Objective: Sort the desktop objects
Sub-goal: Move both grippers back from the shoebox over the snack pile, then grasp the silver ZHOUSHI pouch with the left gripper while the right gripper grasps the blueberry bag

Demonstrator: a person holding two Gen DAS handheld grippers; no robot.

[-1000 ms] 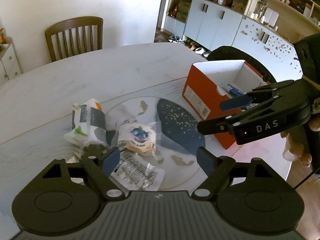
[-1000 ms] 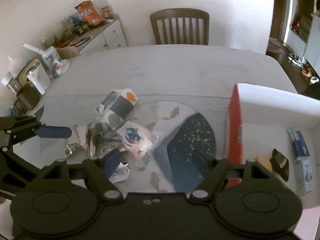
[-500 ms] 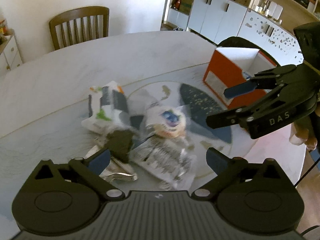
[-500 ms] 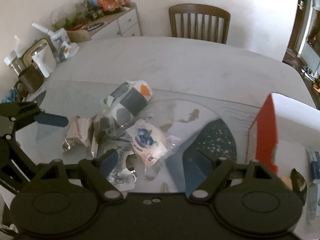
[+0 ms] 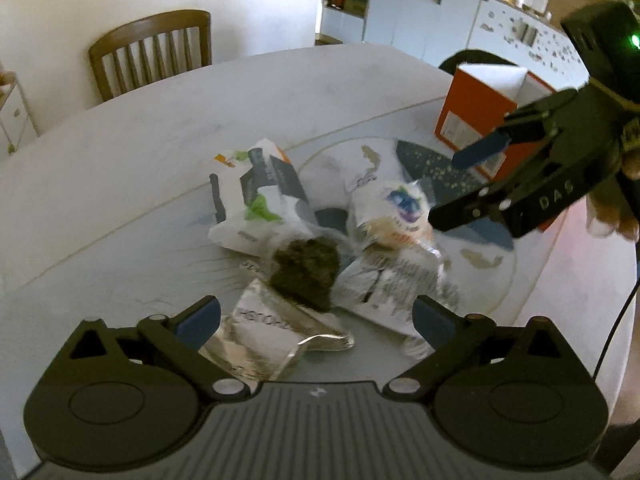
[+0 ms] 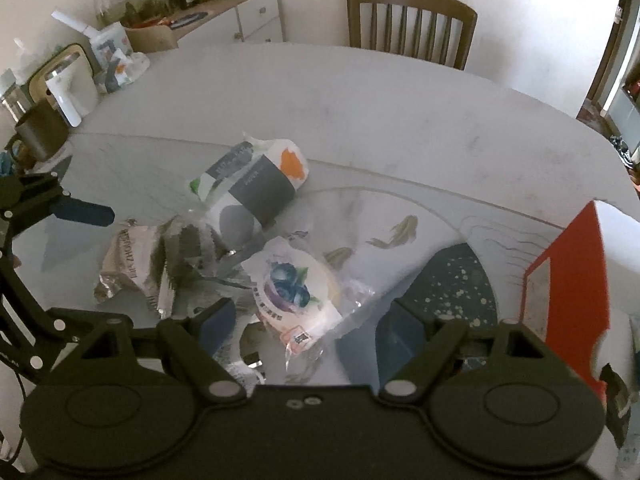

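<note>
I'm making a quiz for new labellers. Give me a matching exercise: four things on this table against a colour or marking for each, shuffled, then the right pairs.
Things:
1. box
2. blueberry packet
3. crumpled foil wrapper
4. white bag

Markings:
A. silver
B. grey band with an orange patch
C. orange side wall
D. clear plastic around a round label

Pairs: 1-C, 2-D, 3-A, 4-B

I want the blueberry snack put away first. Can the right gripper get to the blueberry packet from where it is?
Probably yes. The right gripper is open and empty, and the blueberry packet lies on top of the wrapper pile right ahead of its fingers, nothing covering it. The left gripper is off to the side.
</note>
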